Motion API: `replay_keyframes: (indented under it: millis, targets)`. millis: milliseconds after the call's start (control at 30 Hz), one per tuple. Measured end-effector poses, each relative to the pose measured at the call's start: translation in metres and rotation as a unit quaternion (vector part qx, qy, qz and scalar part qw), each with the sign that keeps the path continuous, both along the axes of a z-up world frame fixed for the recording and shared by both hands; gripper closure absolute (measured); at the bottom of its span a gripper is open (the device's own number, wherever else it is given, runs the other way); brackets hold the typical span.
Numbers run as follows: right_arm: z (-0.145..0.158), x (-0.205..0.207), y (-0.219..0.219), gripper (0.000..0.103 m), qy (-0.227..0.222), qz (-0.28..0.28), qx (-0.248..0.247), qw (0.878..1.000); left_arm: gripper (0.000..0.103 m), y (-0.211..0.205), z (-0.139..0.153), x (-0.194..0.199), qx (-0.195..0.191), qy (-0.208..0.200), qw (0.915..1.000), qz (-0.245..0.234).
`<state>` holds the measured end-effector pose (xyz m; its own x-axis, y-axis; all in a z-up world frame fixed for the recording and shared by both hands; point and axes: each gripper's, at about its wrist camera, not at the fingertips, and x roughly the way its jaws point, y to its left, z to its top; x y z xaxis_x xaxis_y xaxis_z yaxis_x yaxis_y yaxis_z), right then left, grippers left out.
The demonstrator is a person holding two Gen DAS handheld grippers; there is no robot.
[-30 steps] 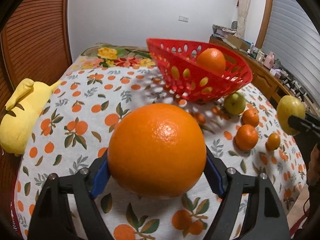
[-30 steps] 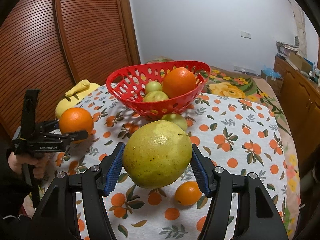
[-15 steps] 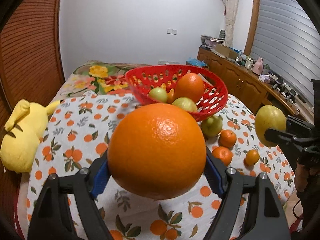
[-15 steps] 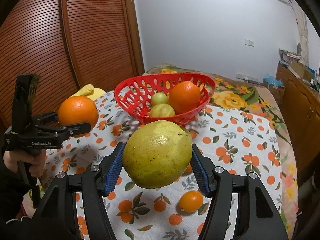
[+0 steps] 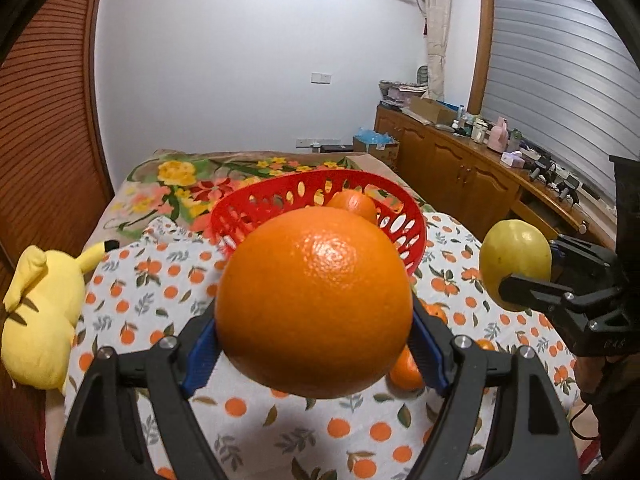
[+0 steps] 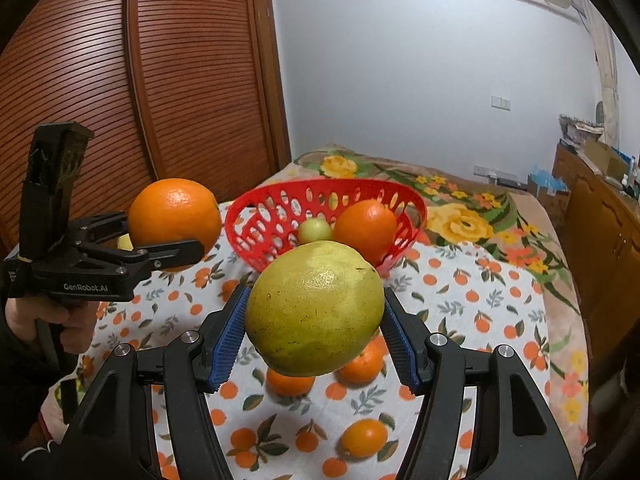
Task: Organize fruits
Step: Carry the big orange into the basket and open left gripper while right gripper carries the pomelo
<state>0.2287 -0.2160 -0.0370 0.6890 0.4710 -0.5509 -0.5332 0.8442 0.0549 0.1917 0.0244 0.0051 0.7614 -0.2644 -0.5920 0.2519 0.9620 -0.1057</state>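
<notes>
Gripping large orange (image 5: pixel 314 302) in left tool (image 5: pixel 314 344), aloft before red basket (image 5: pixel 408 220). Clamping yellow-green pomelo (image 6: pixel 314 312) in right tool (image 6: pixel 314 340), above patterned cloth (image 6: pixel 460 300). Reading "GenRobot.AI" on left tool body. Holding one orange (image 6: pixel 366 228) and small green fruit (image 6: pixel 316 230) in basket.

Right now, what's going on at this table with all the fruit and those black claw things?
A person is sorting fruit with a hand-held gripper in each hand. The left gripper is clamped on a large orange, and the right gripper grips a big yellow-green citrus. Both fruits are held in the air in front of a red basket, which already contains an orange and a small green fruit. Several small oranges lie loose on the patterned tablecloth.
</notes>
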Motion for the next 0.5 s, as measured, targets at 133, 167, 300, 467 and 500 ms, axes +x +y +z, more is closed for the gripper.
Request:
replay_keyframes:
  millis: [133,167,300,467,500]
  targets:
    - [0.006,0.010,-0.001,0.038,-0.005,0.002,0.003,1.000,0.023,-0.006,0.004,0.018,0.005,0.000,1.0000,-0.007]
    - [0.006,0.014,0.000,0.038,-0.005,0.003,0.002,1.000,0.023,-0.008,0.005,0.022,0.006,0.000,1.0000,-0.007]
    - [0.008,0.027,0.003,0.038,-0.008,0.006,-0.001,1.000,0.023,-0.012,0.004,0.042,0.011,0.005,0.9999,-0.009]
    - [0.007,0.046,0.007,0.037,-0.004,0.012,0.000,1.000,0.023,-0.023,0.001,0.064,0.026,0.014,0.9995,-0.013]
    - [0.006,0.049,0.008,0.037,-0.003,0.013,0.000,1.000,0.023,-0.024,0.000,0.067,0.029,0.015,0.9994,-0.014]
